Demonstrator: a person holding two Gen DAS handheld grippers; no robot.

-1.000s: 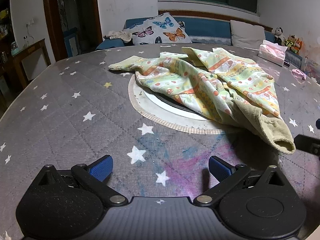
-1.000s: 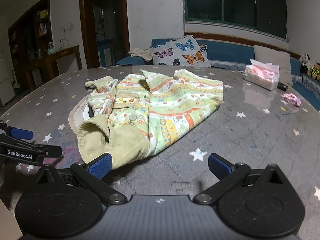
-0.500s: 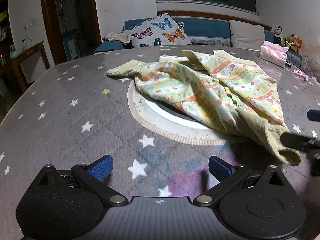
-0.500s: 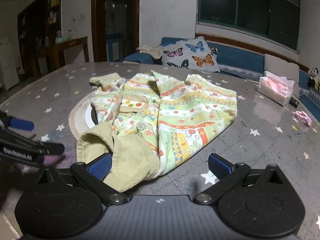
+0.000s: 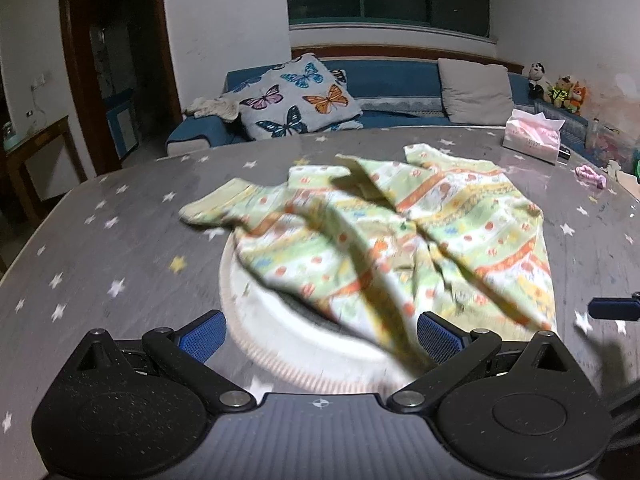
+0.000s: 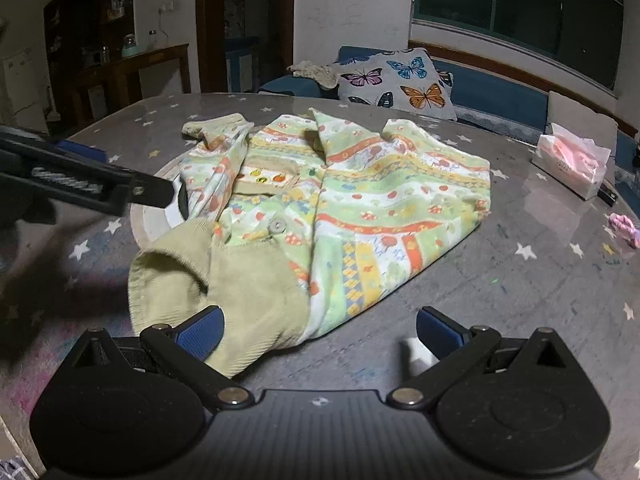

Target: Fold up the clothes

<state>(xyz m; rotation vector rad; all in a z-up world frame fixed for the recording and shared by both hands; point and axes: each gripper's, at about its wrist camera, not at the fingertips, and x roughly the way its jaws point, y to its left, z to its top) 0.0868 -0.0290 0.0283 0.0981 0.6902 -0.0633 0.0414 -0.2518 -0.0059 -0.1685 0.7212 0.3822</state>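
A small child's jacket [image 5: 400, 236] with green, yellow and orange patterned stripes and tan ribbed cuffs lies crumpled on the round table, partly over the white turntable [image 5: 256, 316]. My left gripper [image 5: 320, 336] is open and empty just above the jacket's near edge. In the right wrist view the jacket [image 6: 340, 208] lies ahead, its tan ribbed hem [image 6: 224, 292] nearest. My right gripper [image 6: 318, 332] is open, its left fingertip [image 6: 200, 332] over the hem. The left gripper's finger [image 6: 92, 184] shows at the left.
The table [image 5: 100, 264] has a grey star-print cover. A tissue box [image 6: 572, 164] and a small pink item [image 6: 624, 226] sit at the right. A blue sofa with a butterfly pillow [image 5: 296, 100] stands behind the table.
Both grippers have moved forward and higher over the jacket. The left view now looks down on the turntable and the jacket. Both stay open.
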